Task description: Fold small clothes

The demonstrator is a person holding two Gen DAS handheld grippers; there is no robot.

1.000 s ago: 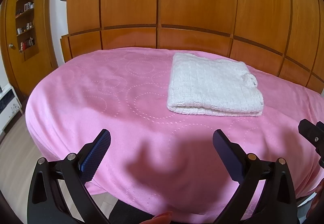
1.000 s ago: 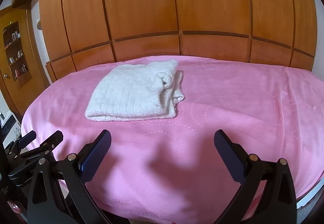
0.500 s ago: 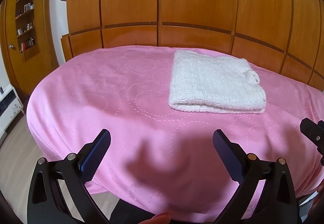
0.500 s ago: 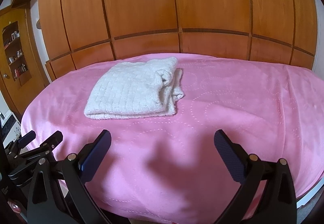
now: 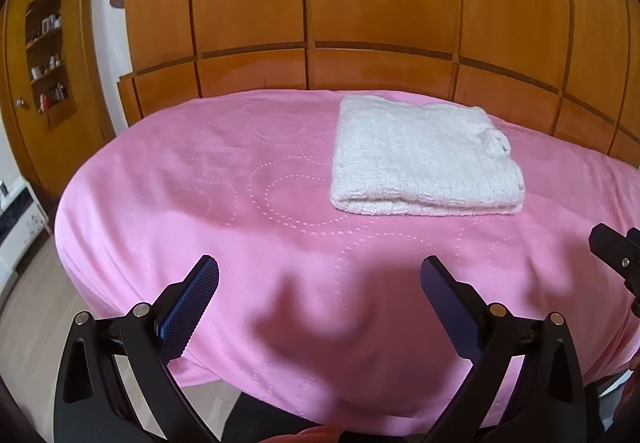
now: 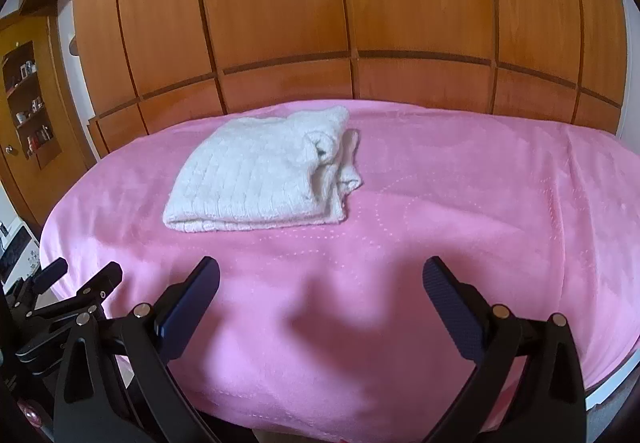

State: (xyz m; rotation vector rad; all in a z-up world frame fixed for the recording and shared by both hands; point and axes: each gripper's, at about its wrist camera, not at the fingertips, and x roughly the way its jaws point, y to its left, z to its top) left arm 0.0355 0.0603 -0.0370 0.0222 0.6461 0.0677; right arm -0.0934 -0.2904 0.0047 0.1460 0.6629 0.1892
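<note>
A white knitted garment (image 5: 424, 159) lies folded into a flat rectangle on the pink blanket (image 5: 240, 203), toward the far side; in the right wrist view it (image 6: 256, 175) sits left of centre with a bunched end at its right. My left gripper (image 5: 320, 275) is open and empty, held over the blanket's near part, well short of the garment. My right gripper (image 6: 320, 275) is open and empty too, near the front edge and apart from the garment. The left gripper's body (image 6: 60, 303) shows at the lower left of the right wrist view.
The pink blanket covers a bed whose near edge (image 5: 280, 403) drops off just below the grippers. Wooden wardrobe panels (image 5: 360, 3) stand directly behind the bed. A wooden door with shelves (image 5: 44, 55) is at the far left, and floor (image 5: 28, 323) shows beside the bed.
Both grippers have drifted slightly, so the garment sits a little lower and nearer in the views. Both stay open and the garment has not moved.
</note>
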